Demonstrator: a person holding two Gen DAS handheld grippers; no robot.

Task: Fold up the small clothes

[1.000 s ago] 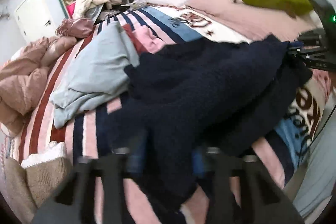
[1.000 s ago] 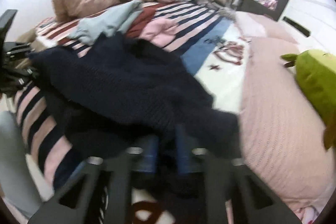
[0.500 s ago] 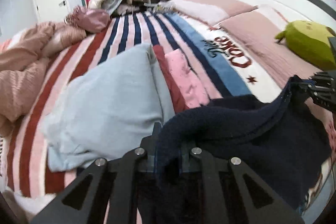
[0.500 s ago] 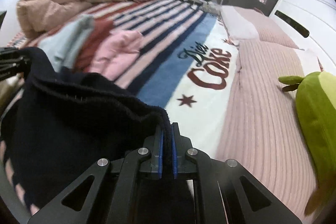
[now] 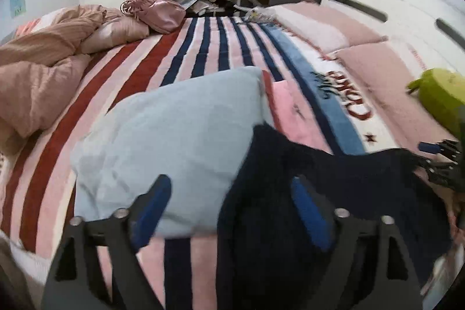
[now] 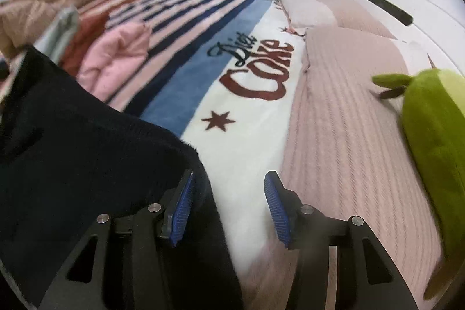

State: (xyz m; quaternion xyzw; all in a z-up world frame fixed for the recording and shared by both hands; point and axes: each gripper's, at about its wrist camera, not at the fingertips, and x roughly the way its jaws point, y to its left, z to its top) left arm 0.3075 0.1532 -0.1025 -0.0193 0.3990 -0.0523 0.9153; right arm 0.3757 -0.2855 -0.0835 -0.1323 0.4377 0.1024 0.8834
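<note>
A dark navy fleece garment (image 5: 334,193) lies on the striped bed blanket, near me; it also fills the left of the right wrist view (image 6: 72,164). My left gripper (image 5: 229,208) is open, its jaws spread over the garment's left edge and a light blue garment (image 5: 174,141). My right gripper (image 6: 229,208) is open and empty, its left pad by the navy garment's right edge. A pink garment (image 6: 116,60) and a dark red one (image 6: 84,39) lie beyond. The right gripper's tip shows at the right of the left wrist view (image 5: 438,159).
The striped "Diet Coke" blanket (image 6: 247,71) covers the bed. A green plush toy (image 6: 436,130) lies on the pink pillows (image 6: 348,106) at right. A brown duvet (image 5: 37,69) is heaped at left, a pink bag (image 5: 157,10) behind it. The white headboard (image 5: 392,5) stands at right.
Both grippers have opened and let go of the navy garment, which now lies on the bed. Both have dropped lower and closer to the blanket.
</note>
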